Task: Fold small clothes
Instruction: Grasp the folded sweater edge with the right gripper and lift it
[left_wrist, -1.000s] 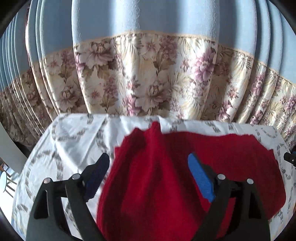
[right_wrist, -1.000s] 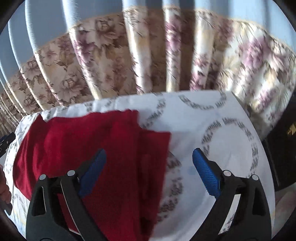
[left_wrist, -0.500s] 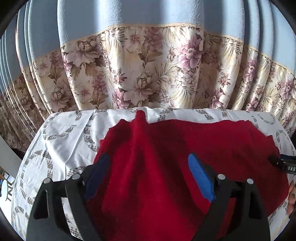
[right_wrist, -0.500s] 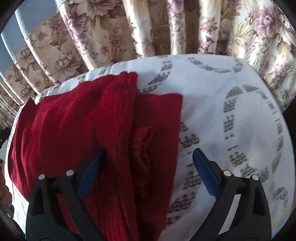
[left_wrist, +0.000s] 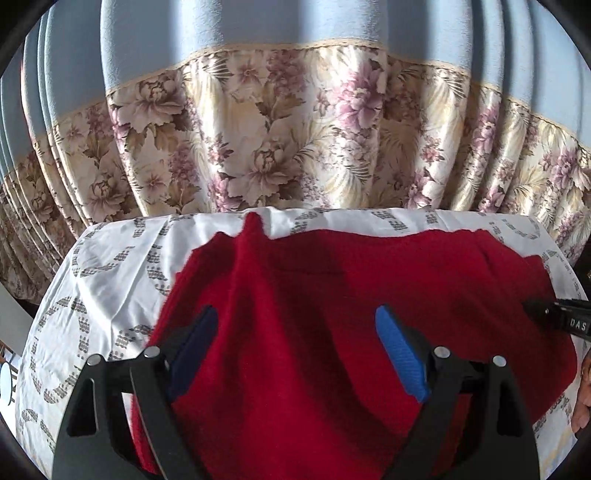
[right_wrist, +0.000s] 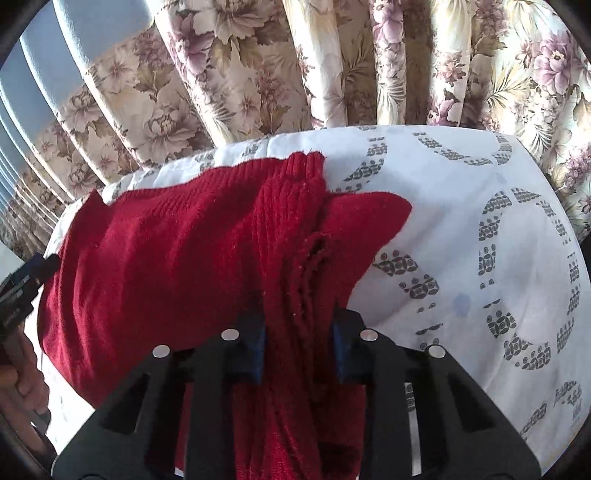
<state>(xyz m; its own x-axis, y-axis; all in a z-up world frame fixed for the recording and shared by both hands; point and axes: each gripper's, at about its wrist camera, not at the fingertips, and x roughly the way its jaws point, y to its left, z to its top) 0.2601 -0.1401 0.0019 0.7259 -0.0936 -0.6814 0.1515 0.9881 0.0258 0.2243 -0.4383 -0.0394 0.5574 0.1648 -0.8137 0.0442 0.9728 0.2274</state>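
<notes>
A red knitted garment lies spread on the white patterned tablecloth. My left gripper hovers open over the garment's near left part, its blue pads wide apart and fabric below them. In the right wrist view the garment has a bunched, ridged fold along its right side. My right gripper is closing on that fold, and the pads press the red knit from both sides. The garment's near edge is hidden under the gripper bodies.
Floral and blue curtains hang directly behind the table's far edge. The cloth to the right of the garment is bare. A hand holding the other gripper shows at the left edge of the right wrist view.
My right gripper sank onto the garment's right fold and its jaws went from wide apart to pinching the knit. My left gripper drifted closer over the garment and stayed open.
</notes>
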